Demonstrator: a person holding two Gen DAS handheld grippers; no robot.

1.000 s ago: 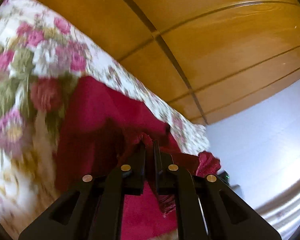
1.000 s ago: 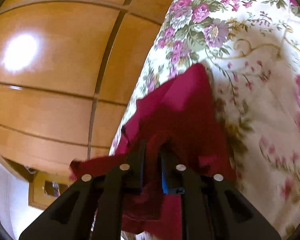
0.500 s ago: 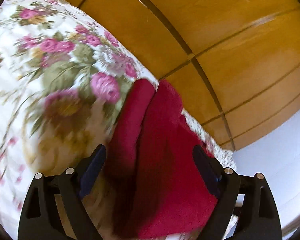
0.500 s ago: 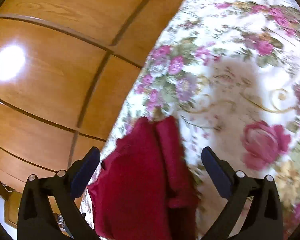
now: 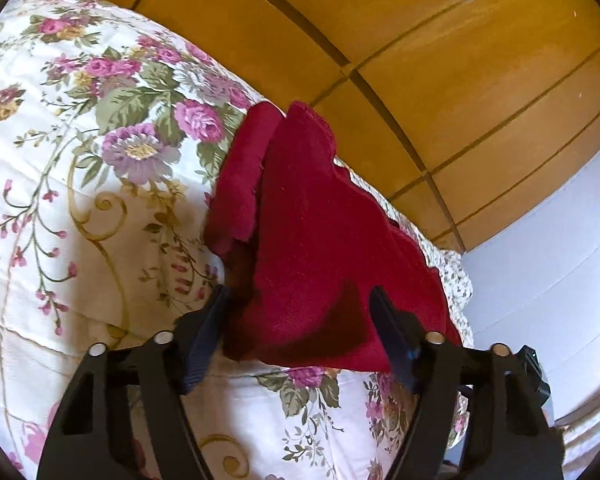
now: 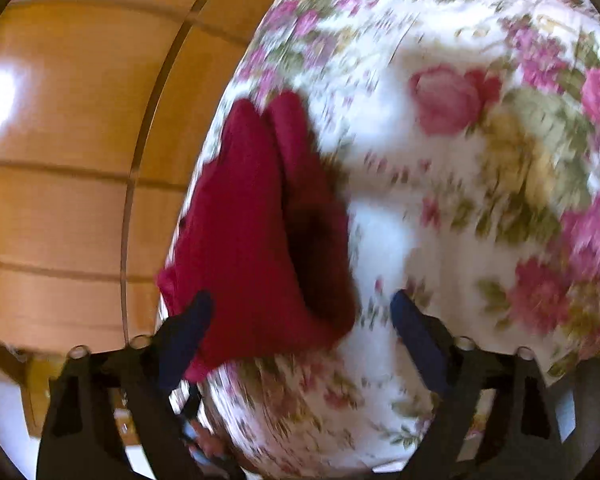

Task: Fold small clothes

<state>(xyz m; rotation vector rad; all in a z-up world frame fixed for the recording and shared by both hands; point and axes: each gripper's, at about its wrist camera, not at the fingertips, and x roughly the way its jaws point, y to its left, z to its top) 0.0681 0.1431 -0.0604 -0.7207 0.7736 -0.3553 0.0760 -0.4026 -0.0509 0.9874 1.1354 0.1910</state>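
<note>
A dark red garment point(image 5: 320, 240) lies folded lengthwise on the floral bedspread point(image 5: 100, 200), close to the bed's edge by the wooden panels. My left gripper point(image 5: 300, 304) straddles its near end, jaws wide but closing, pads not pressing the cloth. In the right wrist view, which is blurred, the same red garment point(image 6: 260, 220) lies left of centre. My right gripper point(image 6: 302, 312) hangs over its near end, jaws apart and closing. Its left pad is at the cloth's edge and its right pad is over bare bedspread point(image 6: 480, 200).
Glossy wooden panels point(image 5: 420, 60) rise right behind the bed's edge. A white wall point(image 5: 560, 260) stands at the right. The bedspread stretches wide to the garment's other side. Part of a hand point(image 6: 208, 446) shows at the bottom of the right wrist view.
Both grippers were shut on the red cloth a second ago, then let go and opened wide. Both have since narrowed a little. The garment now lies folded on the bed.
</note>
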